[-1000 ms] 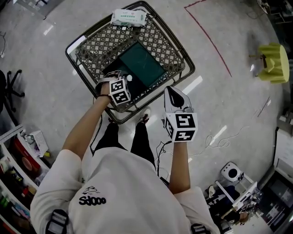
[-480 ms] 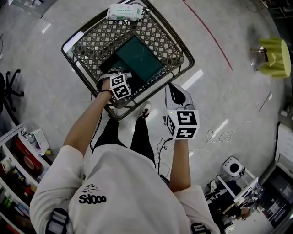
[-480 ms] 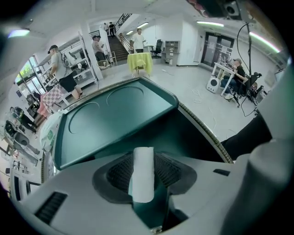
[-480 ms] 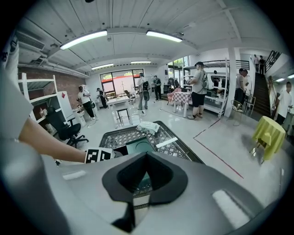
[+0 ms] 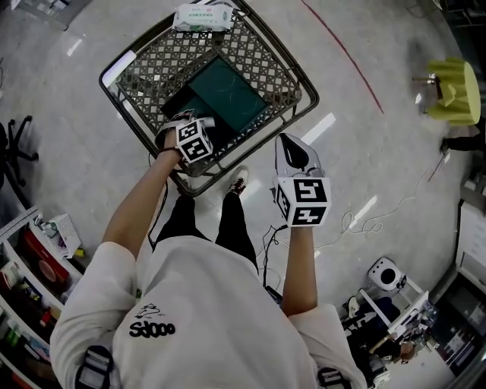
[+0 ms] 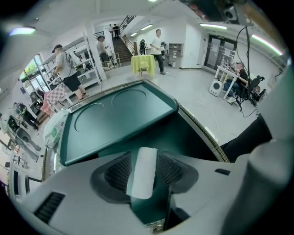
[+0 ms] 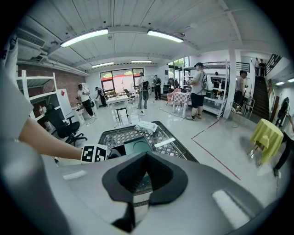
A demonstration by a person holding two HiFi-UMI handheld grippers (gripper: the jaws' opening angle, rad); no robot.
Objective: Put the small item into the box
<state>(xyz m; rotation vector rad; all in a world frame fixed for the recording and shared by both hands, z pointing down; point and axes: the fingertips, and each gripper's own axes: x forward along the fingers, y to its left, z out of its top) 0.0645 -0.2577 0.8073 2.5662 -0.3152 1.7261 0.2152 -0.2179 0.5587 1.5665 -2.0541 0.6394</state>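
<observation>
A dark green box (image 5: 228,95) lies in a wire shopping cart (image 5: 296,76), its lid (image 6: 115,119) raised. My left gripper (image 5: 196,125) hangs over the box's near edge. A small white roll-shaped item (image 6: 143,170) stands upright between its meshed pads (image 6: 117,172). The jaws are opening and their hold on the item is loosening. The box's dark inside (image 6: 188,137) lies right below. My right gripper (image 5: 295,156) stays outside the cart, to the right of it. Its jaws (image 7: 143,179) meet with nothing between them.
A white wipes packet (image 5: 202,17) rests on the cart's far rim. A yellow-draped stand (image 5: 454,91) is at the far right, shelves (image 5: 30,258) and an office chair (image 5: 11,148) at the left. Cables (image 5: 364,224) trail on the floor. Several people stand in the background.
My left gripper has moved a little farther in over the box in the cart. The right gripper has hardly moved.
</observation>
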